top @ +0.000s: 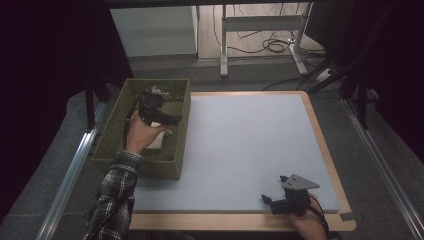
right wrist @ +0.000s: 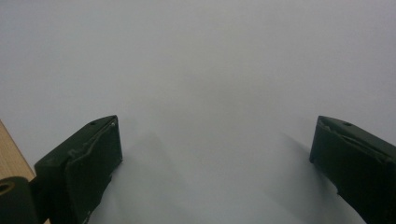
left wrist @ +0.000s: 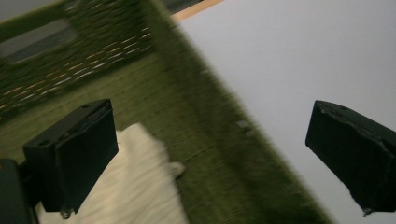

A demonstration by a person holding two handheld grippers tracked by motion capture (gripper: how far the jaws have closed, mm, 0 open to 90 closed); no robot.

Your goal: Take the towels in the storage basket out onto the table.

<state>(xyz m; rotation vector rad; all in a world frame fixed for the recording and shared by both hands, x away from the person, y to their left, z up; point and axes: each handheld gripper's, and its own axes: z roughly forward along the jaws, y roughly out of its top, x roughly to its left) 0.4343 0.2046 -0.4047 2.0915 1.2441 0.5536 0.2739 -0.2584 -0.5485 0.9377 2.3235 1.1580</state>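
High view: 1 olive woven basket [top: 176, 131] sits at the left edge of the tabletop [top: 250, 145], w/ 1 cream cloth [top: 159, 141] lying on its floor near the right wall. Left hand-held gripper [top: 172, 120] is inside the basket, just above the cloth, the person's hand [top: 140, 135] behind it, plaid sleeve [top: 112, 200] coming in from below. Right hand-held gripper [top: 272, 201] rests low at the front-right of the grey mat, well apart from the basket, 1 grey three-cornered plate on top. No readable writing or brand on anything. Left gripper view: the 2 black jaws stand wide apart, nothing between them; cloth [left wrist: 135, 186] lies beside the left jaw, basket wall [left wrist: 215, 140] runs diagonally between the jaws, grey mat [left wrist: 289, 60] beyond it. Blurred, so can't tell if a jaw touches the cloth. Right gripper view: the 2 jaws are spread wide, empty, over bare grey mat [right wrist: 210, 84]; a strip of wooden edge [right wrist: 11, 149] at lower left.
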